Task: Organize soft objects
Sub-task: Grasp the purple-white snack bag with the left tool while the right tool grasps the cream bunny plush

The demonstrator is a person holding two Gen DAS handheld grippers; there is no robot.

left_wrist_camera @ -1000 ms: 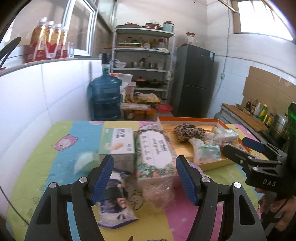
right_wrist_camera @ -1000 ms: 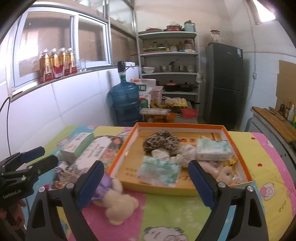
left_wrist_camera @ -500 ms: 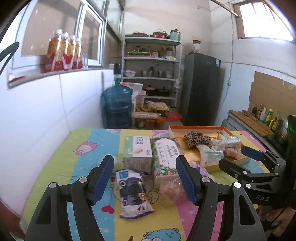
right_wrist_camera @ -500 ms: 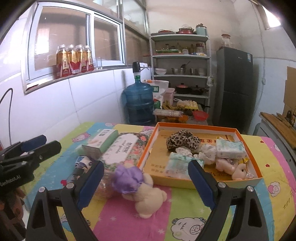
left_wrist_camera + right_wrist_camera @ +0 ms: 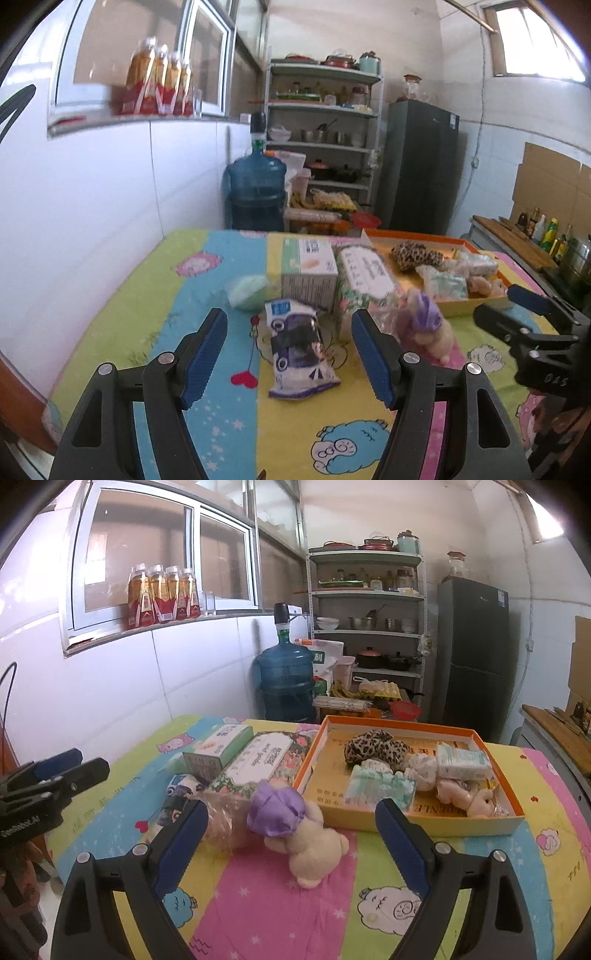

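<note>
While both tools hover over the surface (image 5: 461, 853) with its cartoon-print cloth, neither holds anything: left gripper (image 5: 288, 354) jaws stand wide apart with the white-and-purple soft plastic packet (image 5: 300, 350) lying flat between and just beyond them; right gripper (image 5: 291, 834) jaws likewise wide and empty, framing the cream plush toy with a purple satin cap (image 5: 295, 823).

Loose items lie left of the orange-rimmed cardboard tray (image 5: 413, 821); the plush rests just in front of the tray's near left corner. Tray already carries a leopard-print fabric piece (image 5: 376, 749) and several small packets.

Handling judgement:
- Plush: light, compressible, not fragile. Satin cap probably slippery; better to close on the cream body at its midsection, squeezing until the stuffing resists.
- Packet: light, limp, glossy film likely to slide. Grip across the narrow width at the middle, not a sealed end, or it will droop.
- Floral soft tissue pack (image 5: 264, 762): bulkier, wider than the others; take it across the short side.

Risk: a grazing hold on film or satin may slip during the lift.
</note>
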